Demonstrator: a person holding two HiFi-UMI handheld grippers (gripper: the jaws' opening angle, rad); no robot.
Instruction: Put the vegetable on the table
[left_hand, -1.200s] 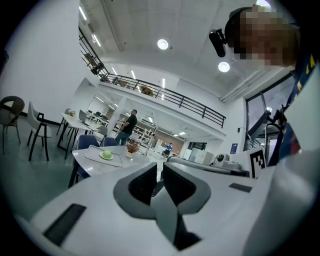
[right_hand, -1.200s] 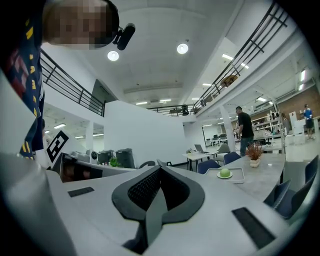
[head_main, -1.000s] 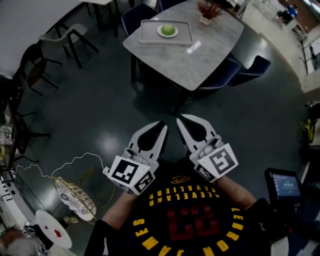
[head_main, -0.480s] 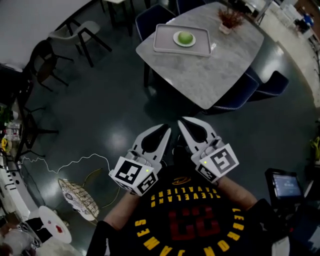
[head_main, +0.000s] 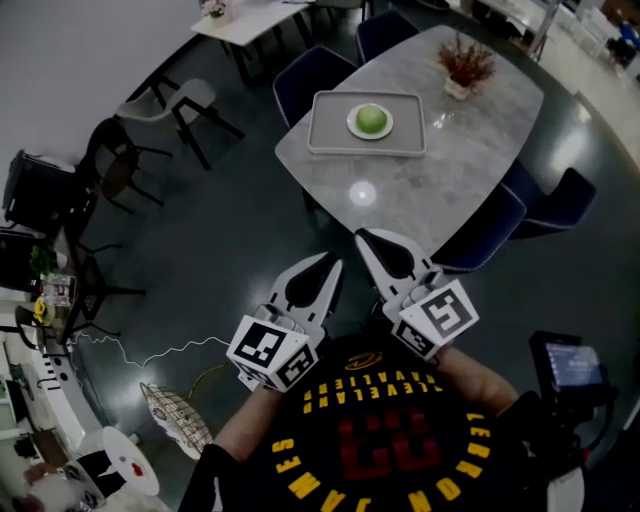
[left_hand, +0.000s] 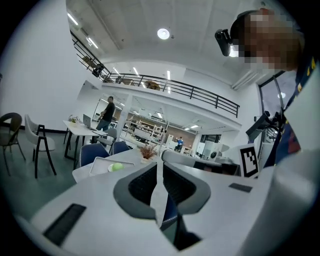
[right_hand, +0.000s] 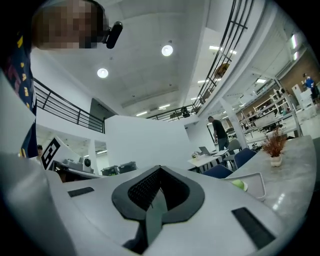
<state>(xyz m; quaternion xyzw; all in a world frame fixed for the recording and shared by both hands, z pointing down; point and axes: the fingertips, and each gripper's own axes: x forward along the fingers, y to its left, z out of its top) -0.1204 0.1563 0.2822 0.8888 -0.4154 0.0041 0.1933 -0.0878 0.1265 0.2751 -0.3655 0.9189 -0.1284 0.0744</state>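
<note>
A round green vegetable (head_main: 372, 119) lies on a small white plate on a grey tray (head_main: 330, 135), which rests on the marble table (head_main: 450, 170) ahead of me. Both grippers are held close to my chest over the dark floor, well short of the table. My left gripper (head_main: 335, 263) is shut with nothing in it, and so is my right gripper (head_main: 361, 237). In the left gripper view the vegetable (left_hand: 116, 167) shows far off on the tray (left_hand: 100, 166). In the right gripper view the vegetable (right_hand: 240, 184) sits at the right beside the tray's rim (right_hand: 261, 185).
A potted plant (head_main: 466, 64) stands on the table's far side. Blue chairs (head_main: 312, 75) ring the table, one (head_main: 487, 232) near my right gripper. Dark and white chairs (head_main: 170, 110) stand at the left. A screen (head_main: 572, 365) is at my right, a cable (head_main: 150, 352) on the floor.
The table and tray have come nearer and lower in the head view as I walk toward them. Both grippers stay shut and keep their place in front of me.
</note>
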